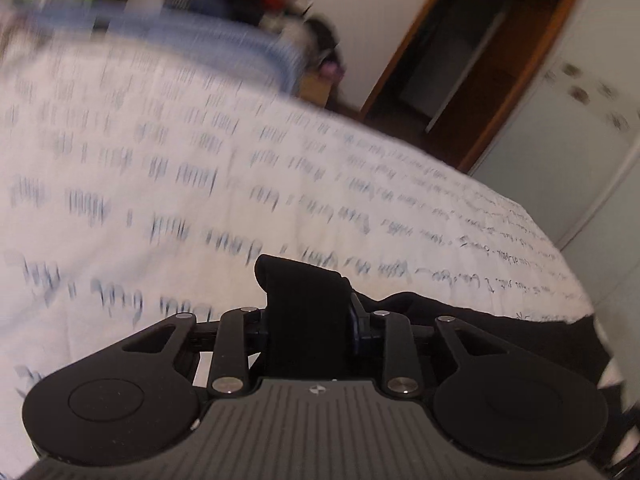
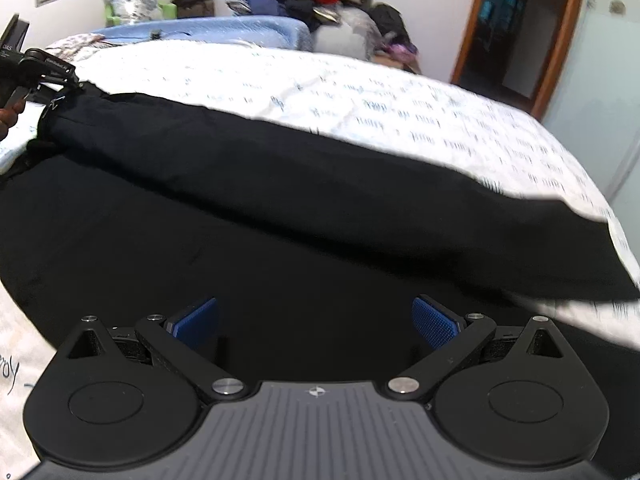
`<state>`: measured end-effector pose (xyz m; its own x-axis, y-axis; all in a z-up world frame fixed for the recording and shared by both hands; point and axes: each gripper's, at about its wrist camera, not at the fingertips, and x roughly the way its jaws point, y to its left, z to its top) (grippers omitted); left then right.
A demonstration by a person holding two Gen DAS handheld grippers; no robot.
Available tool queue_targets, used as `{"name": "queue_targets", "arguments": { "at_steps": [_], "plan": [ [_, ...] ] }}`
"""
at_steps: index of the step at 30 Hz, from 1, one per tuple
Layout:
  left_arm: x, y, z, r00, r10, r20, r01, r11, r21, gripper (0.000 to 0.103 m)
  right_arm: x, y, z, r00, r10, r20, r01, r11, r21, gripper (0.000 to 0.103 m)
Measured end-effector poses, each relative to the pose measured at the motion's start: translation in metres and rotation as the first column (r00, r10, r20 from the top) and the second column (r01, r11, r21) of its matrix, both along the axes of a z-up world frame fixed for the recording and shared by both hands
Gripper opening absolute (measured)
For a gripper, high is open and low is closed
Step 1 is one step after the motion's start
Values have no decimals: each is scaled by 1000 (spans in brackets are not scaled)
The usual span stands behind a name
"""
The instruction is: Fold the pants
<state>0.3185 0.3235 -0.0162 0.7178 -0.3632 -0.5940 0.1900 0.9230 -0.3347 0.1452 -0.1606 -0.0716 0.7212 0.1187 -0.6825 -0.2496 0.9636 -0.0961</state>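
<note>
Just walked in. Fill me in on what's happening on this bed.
A person is folding black pants on a bed with a white printed sheet, using a hand-held gripper in each hand. The left gripper is shut on a bunched piece of the black fabric, which it holds above the sheet. The right gripper hangs open over the spread pants, its blue pads wide apart and gripping nothing. One long fold of the pants lies across the bed.
</note>
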Motion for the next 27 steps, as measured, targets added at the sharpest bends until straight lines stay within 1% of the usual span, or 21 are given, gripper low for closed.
{"name": "queue_targets", "arguments": {
  "at_steps": [1, 2, 4, 7, 9, 11, 12, 14, 15, 16, 17, 19, 20, 22, 25, 26, 27],
  "plan": [
    [-9, -6, 12, 998, -18, 67, 16, 1000, 19, 32, 4, -2, 5, 999, 25, 25, -25, 1000, 0, 103],
    [-15, -12, 22, 993, -34, 116, 31, 999, 27, 32, 9, -6, 11, 997, 57, 60, -58, 998, 9, 103],
    [-30, -21, 41, 979, -65, 192, 60, 998, 27, 31, 22, -18, 25, 985, 126, 120, -133, 990, 54, 103],
    [-53, -33, 60, 946, -117, 302, 109, 993, 42, 31, 53, -32, 41, 967, 201, 155, -210, 977, 48, 103],
    [-61, -37, 66, 932, -132, 338, 129, 991, 32, 31, 86, -46, 48, 954, 258, 152, -272, 959, 79, 103],
    [-66, -42, 69, 923, -148, 354, 151, 988, 18, 31, 123, -56, 50, 951, 287, 114, -301, 945, 131, 103],
    [-68, -43, 69, 919, -155, 363, 158, 987, 20, 31, 142, -61, 49, 944, 320, 80, -329, 928, 172, 103],
    [-70, -46, 70, 909, -173, 378, 174, 984, 33, 30, 180, -64, 45, 912, 409, -18, -389, 881, 269, 103],
    [-72, -46, 70, 906, -178, 383, 178, 983, 38, 30, 196, -62, 43, 888, 456, -67, -415, 854, 313, 103],
    [-76, -44, 70, 902, -184, 391, 183, 982, 41, 30, 213, -59, 40, 869, 484, -103, -428, 839, 336, 103],
    [-79, -44, 70, 897, -185, 401, 184, 982, 41, 30, 222, -56, 37, 859, 497, -118, -438, 836, 331, 103],
    [-87, -39, 71, 890, -184, 417, 183, 982, 43, 30, 238, -49, 33, 853, 508, -123, -463, 843, 274, 103],
    [-89, -38, 72, 889, -179, 421, 180, 983, 38, 30, 247, -45, 32, 840, 526, -129, -485, 837, 253, 103],
    [-94, -37, 75, 885, -176, 431, 178, 983, 35, 30, 259, -41, 28, 793, 582, -181, -536, 807, 247, 103],
    [-97, -36, 75, 884, -166, 437, 170, 985, 30, 30, 256, -30, 15, 733, 633, -248, -587, 774, 240, 102],
    [-96, -36, 74, 885, -166, 435, 171, 985, 28, 30, 256, -28, 11, 718, 640, -274, -593, 769, 240, 95],
    [-95, -36, 73, 888, -168, 428, 174, 984, 26, 30, 257, -25, 8, 698, 650, -299, -599, 760, 254, 63]
  ]
}}
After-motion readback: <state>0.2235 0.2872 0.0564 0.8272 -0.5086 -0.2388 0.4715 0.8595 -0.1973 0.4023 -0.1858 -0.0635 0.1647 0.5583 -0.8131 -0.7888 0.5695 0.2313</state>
